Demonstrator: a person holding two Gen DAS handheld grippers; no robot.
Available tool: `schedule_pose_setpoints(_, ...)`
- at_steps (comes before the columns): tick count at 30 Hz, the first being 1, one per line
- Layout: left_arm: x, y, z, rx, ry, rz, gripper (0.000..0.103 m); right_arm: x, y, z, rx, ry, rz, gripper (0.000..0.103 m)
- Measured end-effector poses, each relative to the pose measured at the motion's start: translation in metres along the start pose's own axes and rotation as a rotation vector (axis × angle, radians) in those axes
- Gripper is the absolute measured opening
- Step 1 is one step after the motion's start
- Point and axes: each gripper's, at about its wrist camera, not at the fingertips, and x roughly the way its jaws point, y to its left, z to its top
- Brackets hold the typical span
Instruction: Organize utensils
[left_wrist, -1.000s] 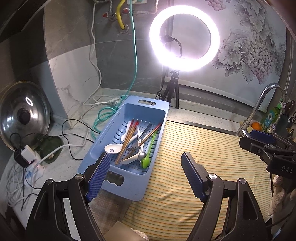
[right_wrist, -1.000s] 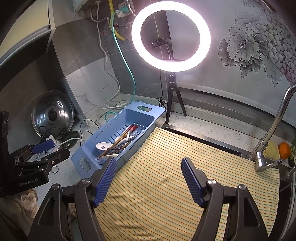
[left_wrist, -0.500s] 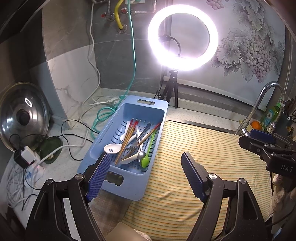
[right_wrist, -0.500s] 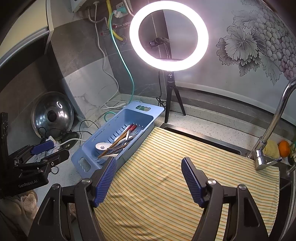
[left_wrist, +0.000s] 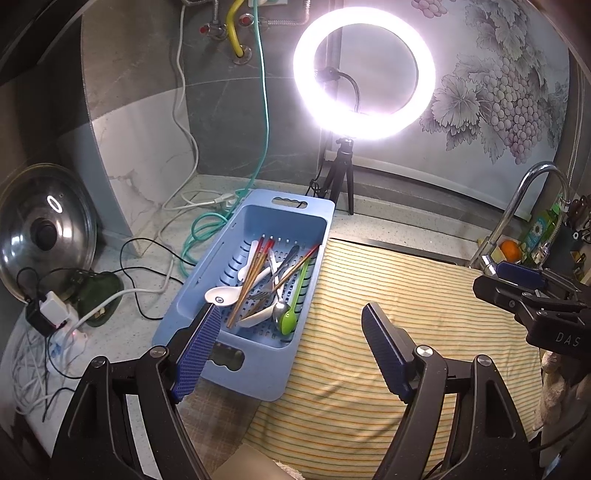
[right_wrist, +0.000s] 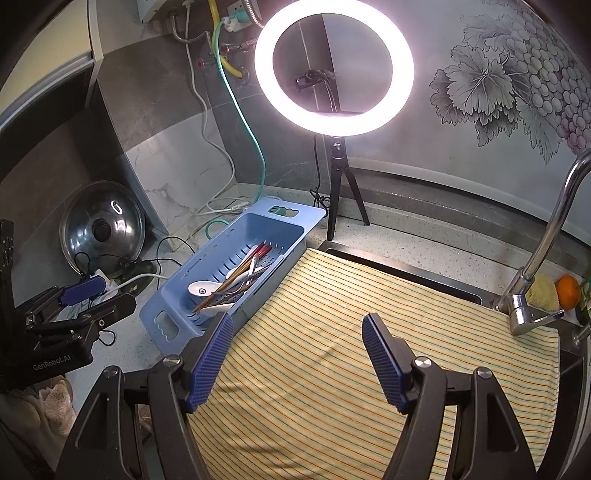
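Utensils (left_wrist: 271, 284), tangled heap in blue basket (left_wrist: 207, 284) at frame centre-left; left gripper (left_wrist: 291, 347) and right gripper (right_wrist: 297, 354) both spread, empty; risk: crossed chopsticks dragging neighbours out on lifting.

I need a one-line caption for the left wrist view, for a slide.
Open left hand-held gripper above a blue basket of mixed utensils, beside a striped cloth.

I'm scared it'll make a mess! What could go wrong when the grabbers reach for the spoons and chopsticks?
The utensils lie tangled in the blue basket: pulling the chopsticks might drag the white spoon along. The left gripper and right gripper, both open, could bump each other there.
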Motion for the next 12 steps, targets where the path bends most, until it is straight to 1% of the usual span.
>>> schedule_pose_setpoints(7, 0.0001, -0.0006, -0.0001, 0.008, -0.011, 0.002, 0.079, 0.0030, -0.0022, -0.0014, 0.008, 0.011, -0.001, 0.069)
schedule_pose_setpoints(12, 0.0038, -0.0003, 0.0003, 0.005, 0.003, 0.009, 0.081, 0.0059, -0.0048, -0.0025, 0.016, 0.020, 0.001, 0.069)
